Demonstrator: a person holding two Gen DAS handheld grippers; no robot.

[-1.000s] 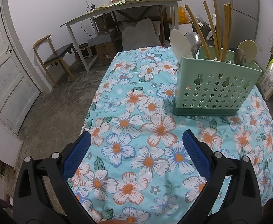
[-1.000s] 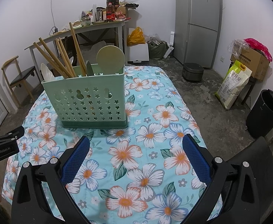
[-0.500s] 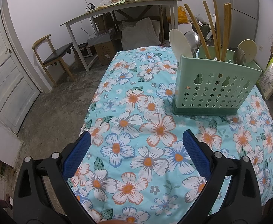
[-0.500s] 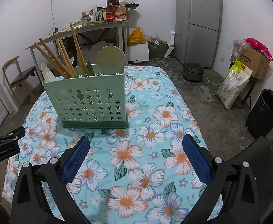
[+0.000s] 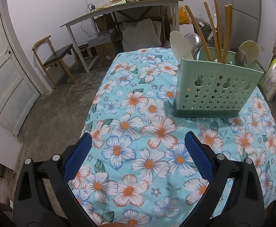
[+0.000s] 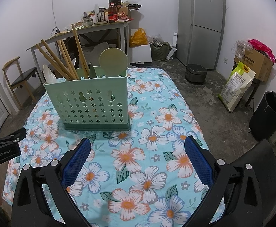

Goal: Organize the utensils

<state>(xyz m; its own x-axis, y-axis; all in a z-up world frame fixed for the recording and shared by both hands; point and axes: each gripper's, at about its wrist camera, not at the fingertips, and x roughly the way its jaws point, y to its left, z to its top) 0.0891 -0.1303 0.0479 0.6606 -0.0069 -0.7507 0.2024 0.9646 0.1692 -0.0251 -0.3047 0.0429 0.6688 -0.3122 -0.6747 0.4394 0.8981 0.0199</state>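
Observation:
A pale green utensil holder (image 5: 215,92) (image 6: 92,102) with star cut-outs stands upright on the floral tablecloth (image 5: 138,132) (image 6: 153,138). Wooden chopsticks (image 5: 216,30) (image 6: 62,58), a white spoon (image 5: 179,44) (image 6: 49,73), a round beige spoon (image 5: 248,50) (image 6: 113,60) and a metal spoon (image 5: 241,57) (image 6: 92,71) stick out of it. My left gripper (image 5: 138,145) is open above the cloth, nearer than the holder and to its left. My right gripper (image 6: 138,149) is open too, nearer than the holder and to its right. Neither holds anything.
The table's left edge drops to concrete floor, with a chair (image 5: 53,56) and white door (image 5: 3,79) beyond. A cluttered desk (image 6: 92,26) and fridge (image 6: 200,24) line the back wall. A rice sack (image 6: 236,85) and black bin (image 6: 270,113) stand right. The left tool (image 6: 3,147) shows at the left.
Nothing has visibly changed apart from a very slight drift of both views; both grippers stay open and the holder has not moved.

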